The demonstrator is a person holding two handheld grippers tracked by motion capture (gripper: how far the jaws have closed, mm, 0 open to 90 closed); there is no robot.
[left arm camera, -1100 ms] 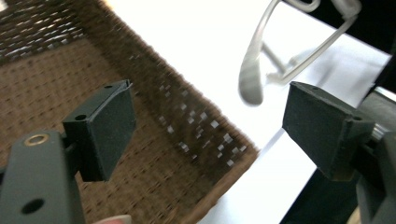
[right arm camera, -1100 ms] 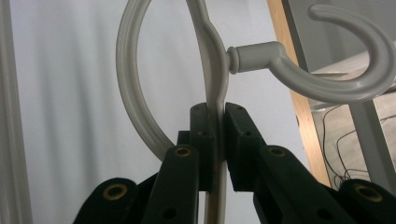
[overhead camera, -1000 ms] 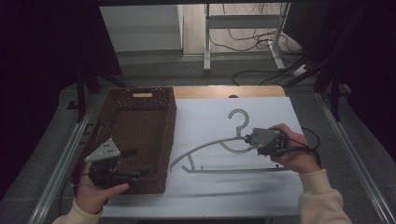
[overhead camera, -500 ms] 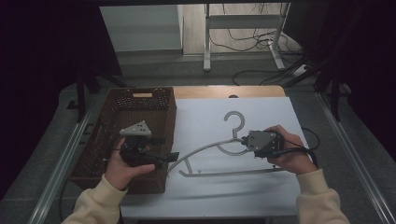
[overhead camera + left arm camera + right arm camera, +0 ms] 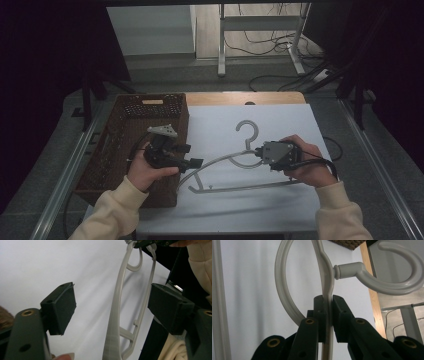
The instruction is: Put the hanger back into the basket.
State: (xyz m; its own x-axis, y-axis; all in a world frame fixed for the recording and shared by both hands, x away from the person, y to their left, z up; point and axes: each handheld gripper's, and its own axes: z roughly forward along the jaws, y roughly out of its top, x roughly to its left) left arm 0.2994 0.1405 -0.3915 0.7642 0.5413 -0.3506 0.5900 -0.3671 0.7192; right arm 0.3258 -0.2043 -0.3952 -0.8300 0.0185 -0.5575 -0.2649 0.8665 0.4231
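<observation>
White covers the table (image 5: 280,210) under my two grippers, with a strip of bare wood along its far edge and dark floor, cables and a metal stand beyond it.

My right gripper (image 5: 261,152) has its jaws pressed together on a grey plastic hanger (image 5: 235,161). In the right gripper view the two black pads (image 5: 322,315) squeeze the hanger's (image 5: 324,270) thin top edge just below the neck, with the hook curling off to one side of the jaws and a round loop of the frame bulging to the other. My right hand (image 5: 310,165) wraps the body of that gripper, and its cable trails off behind my wrist. The hanger's hook points away from me, toward the far edge of the table; its long arm sweeps from my right jaws across toward my left ones, and the bottom bar runs nearer to me.

My left gripper (image 5: 192,156) is spread wide and has nothing in it. In the left gripper view the hanger's arm (image 5: 117,315) runs up between the two pads (image 5: 61,307), touching neither; I cannot tell how high above the table it hangs. My left hand (image 5: 150,172) sits over the near right corner of a brown woven basket (image 5: 107,160), which lies just to the outside of my left jaws.
</observation>
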